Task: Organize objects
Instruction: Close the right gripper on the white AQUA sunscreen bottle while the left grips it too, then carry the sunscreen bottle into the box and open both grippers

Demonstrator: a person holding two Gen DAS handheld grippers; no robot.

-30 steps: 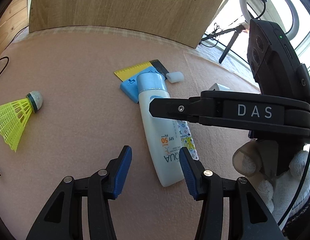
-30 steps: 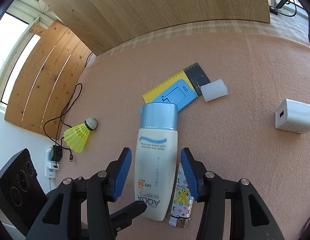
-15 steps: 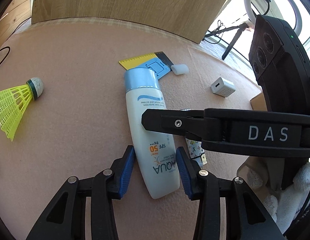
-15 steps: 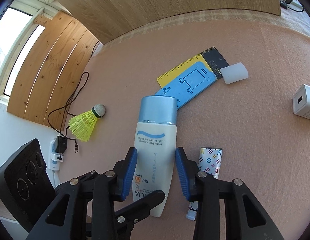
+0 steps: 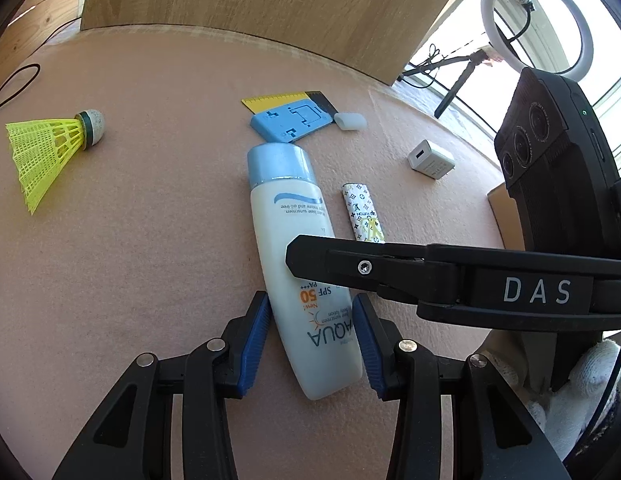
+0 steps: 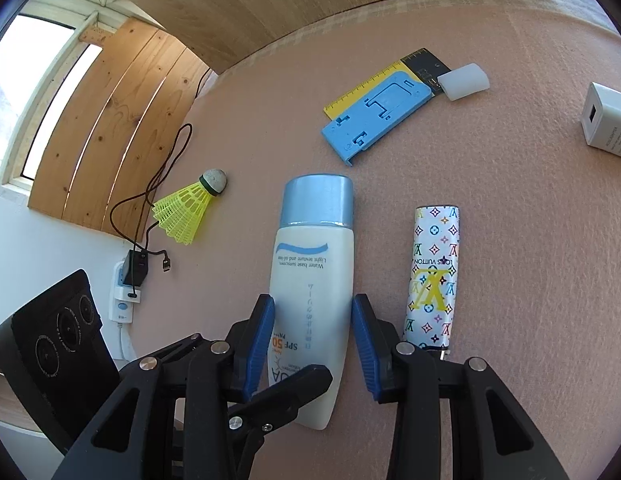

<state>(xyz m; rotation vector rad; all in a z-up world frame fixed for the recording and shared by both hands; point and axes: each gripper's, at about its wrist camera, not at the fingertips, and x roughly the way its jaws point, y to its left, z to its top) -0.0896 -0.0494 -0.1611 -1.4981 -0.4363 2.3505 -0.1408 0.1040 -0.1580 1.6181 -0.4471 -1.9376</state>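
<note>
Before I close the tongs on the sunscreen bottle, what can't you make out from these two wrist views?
- Left wrist: the right tongs cross the sunscreen bottle, hiding its middle and the patterned lighter's near end.
- Right wrist: the charger is cut by the right edge.
- Both: pad contact with the bottle is unclear.

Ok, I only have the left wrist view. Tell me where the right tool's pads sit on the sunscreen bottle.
Observer: The right tool straddles the sunscreen bottle at mid-body, a blue pad on each side; contact unclear.
Operator: Describe the patterned lighter's near end.
Observer: The patterned lighter lies apart from the bottle; its near end runs behind the tool's right finger.
Operator: Report what's beyond the shuttlecock.
Observer: Past the shuttlecock, a black adapter sits plugged into a white wall socket.
</note>
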